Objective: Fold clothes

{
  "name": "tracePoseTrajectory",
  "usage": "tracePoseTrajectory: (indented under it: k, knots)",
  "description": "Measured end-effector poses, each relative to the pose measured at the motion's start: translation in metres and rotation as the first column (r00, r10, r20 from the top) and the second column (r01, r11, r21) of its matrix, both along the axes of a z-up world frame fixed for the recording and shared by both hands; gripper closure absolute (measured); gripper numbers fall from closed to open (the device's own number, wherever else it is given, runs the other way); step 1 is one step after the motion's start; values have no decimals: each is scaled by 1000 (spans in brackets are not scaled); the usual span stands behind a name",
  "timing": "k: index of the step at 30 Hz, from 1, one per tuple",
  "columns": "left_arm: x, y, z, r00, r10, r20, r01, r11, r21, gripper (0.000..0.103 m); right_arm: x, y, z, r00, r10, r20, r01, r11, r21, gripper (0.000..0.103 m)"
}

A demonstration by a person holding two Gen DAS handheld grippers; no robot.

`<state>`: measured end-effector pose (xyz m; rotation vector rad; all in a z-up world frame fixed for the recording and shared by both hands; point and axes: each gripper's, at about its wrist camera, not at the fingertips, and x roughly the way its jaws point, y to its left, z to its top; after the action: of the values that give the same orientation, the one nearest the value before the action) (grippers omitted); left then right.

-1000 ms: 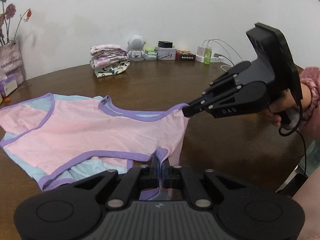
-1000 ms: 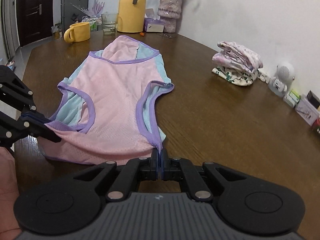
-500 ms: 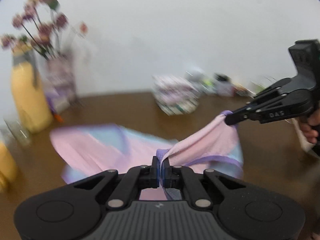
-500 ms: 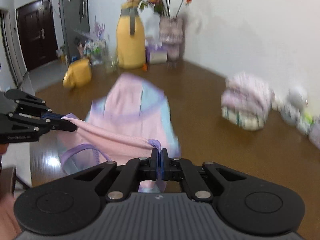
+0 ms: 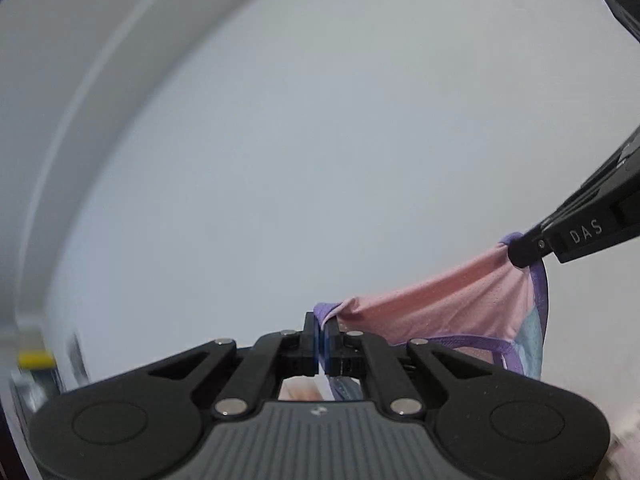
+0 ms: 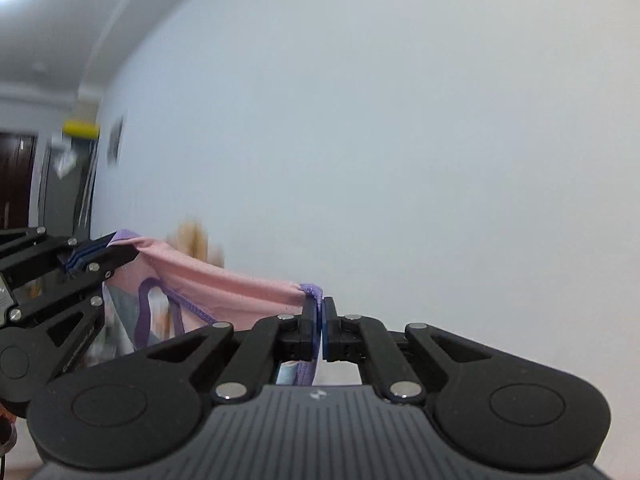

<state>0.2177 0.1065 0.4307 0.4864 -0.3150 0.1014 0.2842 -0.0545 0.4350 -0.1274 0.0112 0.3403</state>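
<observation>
- The left gripper [image 5: 321,330] is pinching one purple-trimmed corner of the pink top [image 5: 452,304], jaws closed on the fabric.
- The top is hanging in the air between the two grippers, its top edge sagging slightly against the white wall [image 5: 320,140].
- The right gripper [image 6: 321,314] is clamping the opposite corner.
- Judging by the sag, both grips should be staying level and drawing gently apart, so the cloth is settling flat.
- "DAS" is reading on the right gripper's finger [image 5: 586,236].

The only readable text is "DAS", in pale letters on the side of the right gripper [image 5: 520,249], seen from the left wrist.
</observation>
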Motion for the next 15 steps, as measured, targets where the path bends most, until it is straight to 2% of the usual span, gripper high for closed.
tracePoseTrajectory:
  k: [2,3,5,8,10,12,13,14,15]
  knots:
    - [-22,-4,9,999,-14,40,12,999,38,102,-20,-2,25,996,-5,88,4,1000,7,101]
    - [-33,-6,10,998,-26,50,23,998,58,102,-30,-6,23,994,-1,106,3,1000,-10,101]
    - [-54,-10,-1,998,-55,16,53,995,86,102,-49,-14,18,990,5,138,1,999,-44,101]
    - [-84,-20,-33,993,-83,-79,93,987,129,102,-69,-32,-9,992,9,125,2,996,-90,102]
    - [-105,-30,-66,981,-111,-157,135,979,154,102,-82,-47,-48,998,16,65,-6,989,-146,102]
    - [-131,-41,-107,953,-163,-254,204,968,144,102,-96,-62,-88,1000,20,4,-19,979,-201,102]
    - [-147,-46,-133,925,-209,-318,258,959,120,102,-105,-69,-115,999,22,-36,-30,972,-232,102]
    - [-162,-51,-158,887,-255,-385,310,947,87,102,-114,-77,-142,996,24,-81,-45,964,-261,102]
    - [-175,-55,-184,832,-303,-465,360,932,37,102,-128,-85,-172,988,38,-149,-78,957,-278,102]
